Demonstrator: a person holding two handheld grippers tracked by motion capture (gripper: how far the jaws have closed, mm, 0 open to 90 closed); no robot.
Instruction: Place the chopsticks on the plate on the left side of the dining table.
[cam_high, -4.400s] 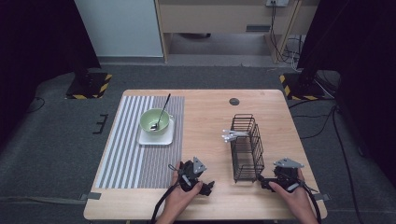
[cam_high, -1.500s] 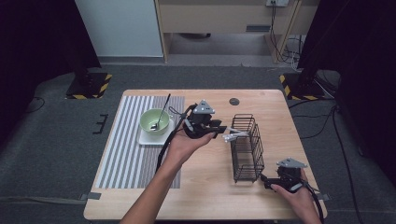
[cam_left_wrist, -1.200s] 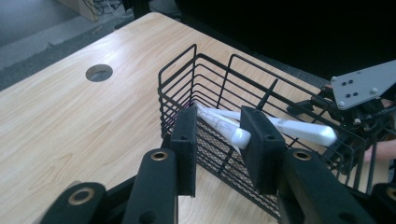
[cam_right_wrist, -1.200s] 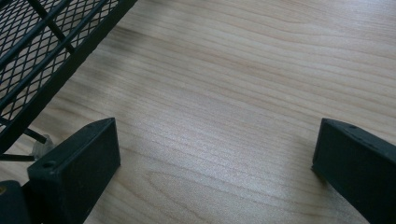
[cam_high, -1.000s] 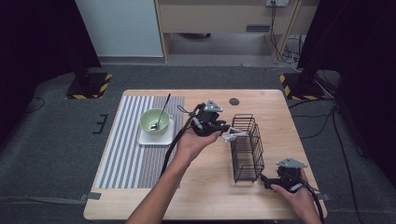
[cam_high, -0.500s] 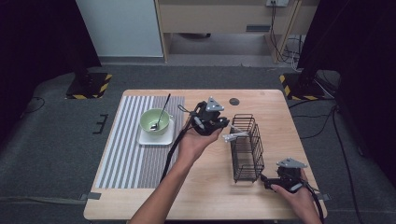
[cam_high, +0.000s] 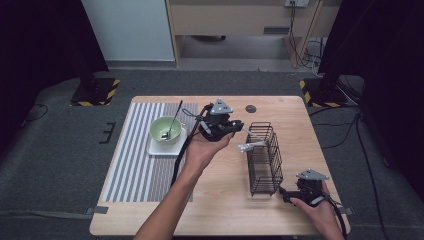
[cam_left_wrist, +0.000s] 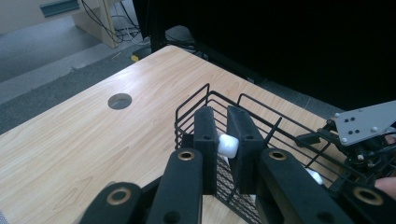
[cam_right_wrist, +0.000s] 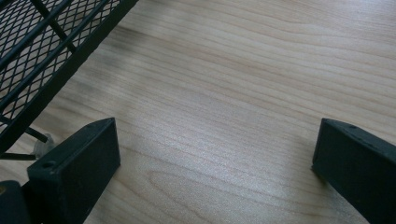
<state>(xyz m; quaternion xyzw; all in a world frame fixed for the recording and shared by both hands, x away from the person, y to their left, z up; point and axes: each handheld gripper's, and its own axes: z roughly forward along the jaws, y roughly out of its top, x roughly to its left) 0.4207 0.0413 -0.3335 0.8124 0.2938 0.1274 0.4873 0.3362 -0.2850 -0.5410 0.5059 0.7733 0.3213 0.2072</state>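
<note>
White utensil handle (cam_left_wrist: 229, 145) clamped in left tongs (cam_left_wrist: 225, 140); right tongs (cam_right_wrist: 215, 154) spread wide.

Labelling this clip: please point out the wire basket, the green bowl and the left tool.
wire basket (cam_high: 264, 159), high view, on its mesh floor.
green bowl (cam_high: 161, 129), high view, on its inside wall.
left tool (cam_left_wrist: 228, 145), left gripper view, on the white piece between its jaws.
</note>
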